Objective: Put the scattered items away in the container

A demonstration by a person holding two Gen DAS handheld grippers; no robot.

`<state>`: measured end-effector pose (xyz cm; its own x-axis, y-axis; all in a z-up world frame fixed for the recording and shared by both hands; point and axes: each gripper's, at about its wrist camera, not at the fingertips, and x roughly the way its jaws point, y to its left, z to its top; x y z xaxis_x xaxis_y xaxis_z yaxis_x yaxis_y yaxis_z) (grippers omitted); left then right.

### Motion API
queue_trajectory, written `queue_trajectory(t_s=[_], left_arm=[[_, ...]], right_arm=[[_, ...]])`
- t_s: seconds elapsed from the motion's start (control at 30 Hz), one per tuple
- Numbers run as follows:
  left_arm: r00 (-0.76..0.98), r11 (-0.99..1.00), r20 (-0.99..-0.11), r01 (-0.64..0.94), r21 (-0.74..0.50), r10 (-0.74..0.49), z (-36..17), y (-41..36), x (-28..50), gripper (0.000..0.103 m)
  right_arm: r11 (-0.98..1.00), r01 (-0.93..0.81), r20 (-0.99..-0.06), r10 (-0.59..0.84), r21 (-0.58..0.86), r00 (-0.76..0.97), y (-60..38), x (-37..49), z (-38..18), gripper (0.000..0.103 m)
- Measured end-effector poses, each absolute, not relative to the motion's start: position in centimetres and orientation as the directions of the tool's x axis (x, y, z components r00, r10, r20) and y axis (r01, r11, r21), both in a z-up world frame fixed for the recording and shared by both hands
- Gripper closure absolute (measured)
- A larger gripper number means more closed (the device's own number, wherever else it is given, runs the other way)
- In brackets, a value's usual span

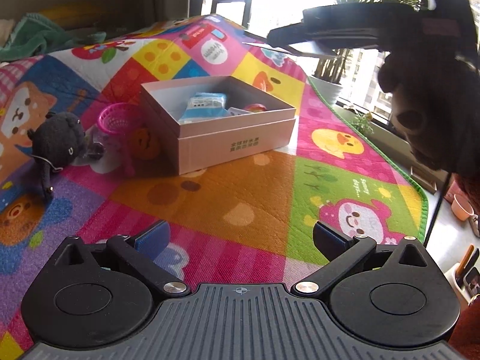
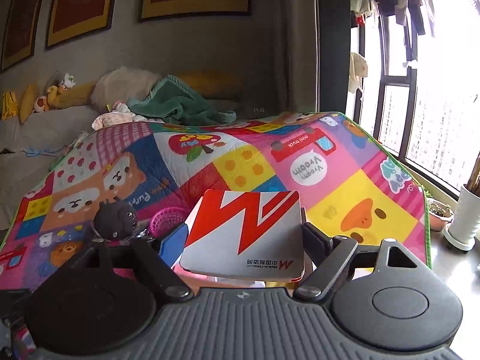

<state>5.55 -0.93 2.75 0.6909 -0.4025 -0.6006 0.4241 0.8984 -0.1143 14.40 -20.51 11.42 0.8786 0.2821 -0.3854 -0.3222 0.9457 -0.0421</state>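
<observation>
An open pink-white box [image 1: 234, 141] sits mid-mat and holds a blue packet [image 1: 205, 106] and other small items. A black plush toy [image 1: 57, 141] and a magenta toy basket [image 1: 118, 118] lie left of the box. My left gripper [image 1: 240, 240] is open and empty, low over the mat in front of the box. My right gripper [image 2: 244, 240] is shut on a grey card with a red zigzag logo [image 2: 246, 231], held above the mat. It shows from the left wrist view as a dark shape [image 1: 345, 30] high above the box. The plush [image 2: 115, 217] and basket [image 2: 168, 220] also show in the right wrist view.
A colourful cartoon play mat [image 1: 240, 192] covers the surface; its green edge [image 1: 420, 198] drops off at the right. Potted plants [image 2: 465, 213] and a window stand to the right. A green blanket [image 2: 180, 105] and pillows lie behind the mat.
</observation>
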Motion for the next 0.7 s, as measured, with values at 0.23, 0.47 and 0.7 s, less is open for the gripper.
queue_trajectory(t_s=[0.23, 0.47, 0.7], left_arm=[[0.749, 0.958, -0.616, 0.283, -0.039, -0.246, 1.2, 2.5, 9.3, 0.0], [0.766, 0.986, -0.621, 0.135, -0.097, -0.166, 0.0, 6.6, 11.3, 0.0], [0.782, 0.981, -0.593, 0.148, -0.122, -0.192, -0.1, 6.8, 10.8, 0.0]], right_arm=[[0.922, -0.388, -0.431, 0.352, 0.006, 0.831, -16.8, 22.4, 9.6, 0.003], [0.808, -0.582, -0.576, 0.431, -0.096, 0.694, -7.4, 23.8, 7.4, 0.066], [0.857, -0.515, -0.693, 0.363, -0.015, 0.623, -0.1, 29.5, 4.3, 0.066]])
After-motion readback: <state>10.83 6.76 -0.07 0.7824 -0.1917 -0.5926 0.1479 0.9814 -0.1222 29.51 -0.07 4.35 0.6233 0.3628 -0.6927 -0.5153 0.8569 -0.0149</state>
